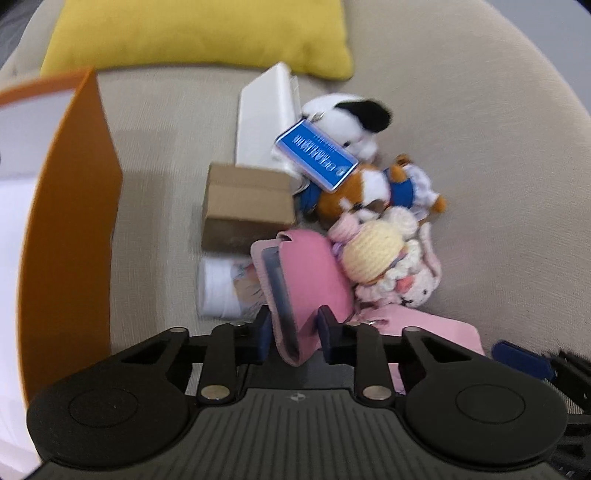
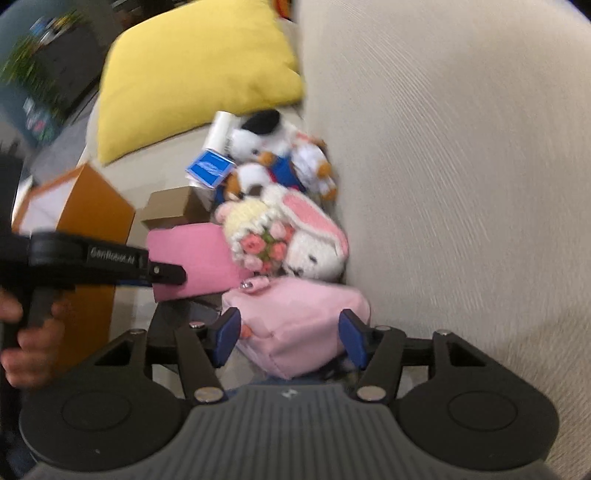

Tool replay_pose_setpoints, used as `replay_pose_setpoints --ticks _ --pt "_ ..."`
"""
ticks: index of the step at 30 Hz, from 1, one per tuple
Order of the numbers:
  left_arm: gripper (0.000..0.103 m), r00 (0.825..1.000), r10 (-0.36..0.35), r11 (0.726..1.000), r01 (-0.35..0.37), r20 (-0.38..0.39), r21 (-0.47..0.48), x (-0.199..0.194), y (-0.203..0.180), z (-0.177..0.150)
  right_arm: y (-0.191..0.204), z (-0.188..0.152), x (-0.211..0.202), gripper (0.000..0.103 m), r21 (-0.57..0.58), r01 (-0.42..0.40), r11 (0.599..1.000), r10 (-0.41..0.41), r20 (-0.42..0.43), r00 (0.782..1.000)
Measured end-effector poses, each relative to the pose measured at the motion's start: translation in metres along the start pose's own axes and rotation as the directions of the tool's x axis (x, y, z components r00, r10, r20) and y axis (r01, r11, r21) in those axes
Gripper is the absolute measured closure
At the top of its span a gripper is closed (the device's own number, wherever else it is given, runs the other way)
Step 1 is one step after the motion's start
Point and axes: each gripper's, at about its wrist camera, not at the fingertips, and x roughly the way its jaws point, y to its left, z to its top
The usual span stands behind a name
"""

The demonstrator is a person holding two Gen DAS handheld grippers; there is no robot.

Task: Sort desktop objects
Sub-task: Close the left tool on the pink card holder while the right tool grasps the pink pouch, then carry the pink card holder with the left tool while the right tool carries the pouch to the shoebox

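My left gripper is shut on a pink case with a dark inner panel; it also shows in the right wrist view, held off the sofa. My right gripper is open, its blue fingers either side of a light pink pouch without pressing it. Behind lie a crocheted bunny with a flower bouquet, a brown-and-white plush in blue, a black-and-white plush and a blue card.
An orange box with a white inside stands open at the left. A small cardboard box, a white packet and a printed white roll lie on the beige sofa. A yellow cushion is behind.
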Motion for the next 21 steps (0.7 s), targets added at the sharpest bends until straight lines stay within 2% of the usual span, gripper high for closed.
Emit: replay_pose_setpoints --ticks 3,6,9,11,14,17,21 --pt "0.08 1.0 -0.001 0.999 -0.001 0.026 0.051 -0.01 -0.009 0.0 0.019 0.003 0.006 0.04 -0.127 -0.029 0.991 0.026 -0.025 0.999" --pt "0.083 0.999 -0.008 0.996 0.005 0.038 0.088 -0.019 -0.012 0.0 0.04 0.003 0.021 0.044 -0.297 0.033 0.954 -0.045 -0.033 0.998" --pt "0.083 0.998 -0.006 0.995 0.001 0.056 0.098 -0.027 -0.008 -0.001 0.053 0.001 0.036 0.044 -0.396 0.048 0.917 -0.082 -0.068 0.994" --pt "0.084 0.997 -0.003 0.995 -0.004 0.077 0.098 -0.036 -0.004 -0.003 0.064 0.002 0.044 0.044 -0.469 0.027 0.883 -0.076 -0.087 0.993" --pt "0.084 0.995 -0.001 0.995 -0.009 0.104 0.094 -0.05 0.002 -0.004 0.082 0.004 0.062 0.046 -0.565 0.021 0.825 -0.114 -0.13 0.985" --pt "0.085 0.993 -0.006 0.996 -0.006 0.12 0.092 -0.065 0.009 -0.007 0.091 0.006 0.08 0.052 -0.637 0.04 0.77 -0.19 -0.168 0.967" --pt "0.085 0.991 -0.01 0.997 0.0 0.131 0.075 -0.079 0.02 -0.011 0.101 0.005 0.097 0.053 -0.716 0.036 0.698 -0.265 -0.211 0.941"
